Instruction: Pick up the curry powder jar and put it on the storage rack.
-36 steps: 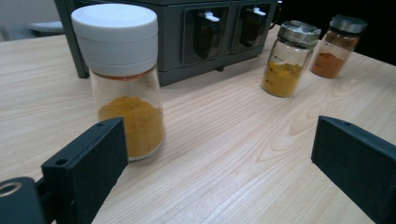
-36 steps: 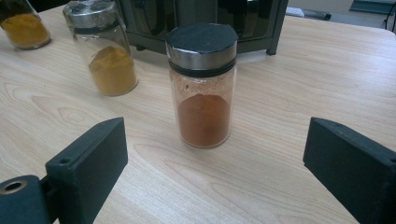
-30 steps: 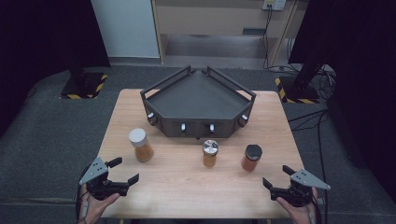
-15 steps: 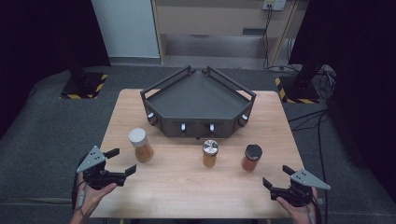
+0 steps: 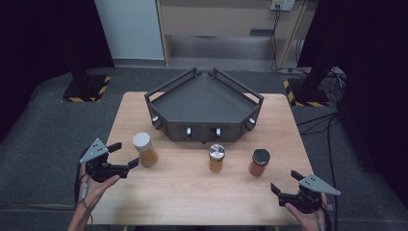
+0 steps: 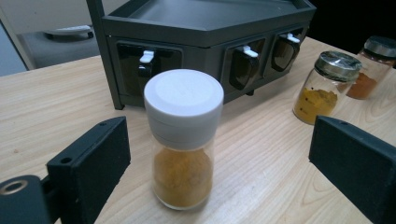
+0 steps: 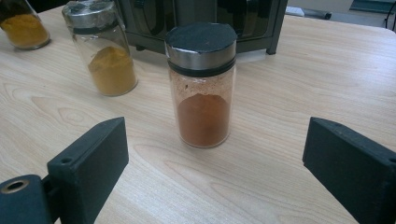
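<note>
While all three spice jars stood on the desk (image 5: pixel 192 192) before the empty rack (image 5: pixel 204 103), the left gripper (image 5: pixel 124 156), fingers apart, flanked the white-lidded jar (image 5: pixel 145 149), ungrasped; the right gripper (image 5: pixel 284 185) waited open.

Soft light from above falls on the pale wooden table (image 5: pixel 192 192), while the room around it stays dark. Shadows are faint. The 2 gripper views look sharp up close, and the far edges go blurry.
</note>
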Action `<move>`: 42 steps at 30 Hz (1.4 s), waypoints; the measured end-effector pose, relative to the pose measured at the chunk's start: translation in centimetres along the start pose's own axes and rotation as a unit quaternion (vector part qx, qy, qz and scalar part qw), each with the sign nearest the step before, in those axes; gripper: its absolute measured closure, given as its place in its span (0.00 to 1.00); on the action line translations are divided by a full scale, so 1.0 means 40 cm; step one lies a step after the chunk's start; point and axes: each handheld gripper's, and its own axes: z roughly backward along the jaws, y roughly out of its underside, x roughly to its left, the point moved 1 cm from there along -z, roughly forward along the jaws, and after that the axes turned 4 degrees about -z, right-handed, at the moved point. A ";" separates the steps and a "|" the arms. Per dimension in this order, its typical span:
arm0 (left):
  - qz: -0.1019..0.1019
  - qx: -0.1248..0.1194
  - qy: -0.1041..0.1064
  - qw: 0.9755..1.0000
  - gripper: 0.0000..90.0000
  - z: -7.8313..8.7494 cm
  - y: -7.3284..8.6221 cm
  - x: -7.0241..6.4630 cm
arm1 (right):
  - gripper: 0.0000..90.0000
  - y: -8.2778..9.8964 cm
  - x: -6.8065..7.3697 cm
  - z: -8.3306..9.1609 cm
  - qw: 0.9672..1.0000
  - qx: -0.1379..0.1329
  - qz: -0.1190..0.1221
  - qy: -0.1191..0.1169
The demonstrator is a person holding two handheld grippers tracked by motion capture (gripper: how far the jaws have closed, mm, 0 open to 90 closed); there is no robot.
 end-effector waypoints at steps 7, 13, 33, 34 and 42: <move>0.001 0.003 0.001 1.000 0.05 -0.017 -0.010 0.013 | 0.08 0.001 -0.001 0.000 1.000 -0.001 -0.003 0.001; 0.000 0.006 0.002 1.000 0.06 -0.033 -0.024 0.024 | 0.08 0.000 0.000 -0.001 1.000 -0.001 -0.001 0.001; 0.006 0.027 0.007 1.000 0.08 -0.118 -0.046 0.058 | 0.08 0.000 -0.002 -0.001 1.000 0.000 0.001 -0.002; 0.005 0.026 0.008 1.000 0.09 -0.120 -0.046 0.060 | 0.08 0.000 -0.002 -0.002 1.000 0.000 0.000 -0.001; 0.003 0.034 0.012 0.999 0.13 -0.140 -0.046 0.065 | 0.08 0.000 -0.001 -0.002 1.000 0.000 0.002 -0.001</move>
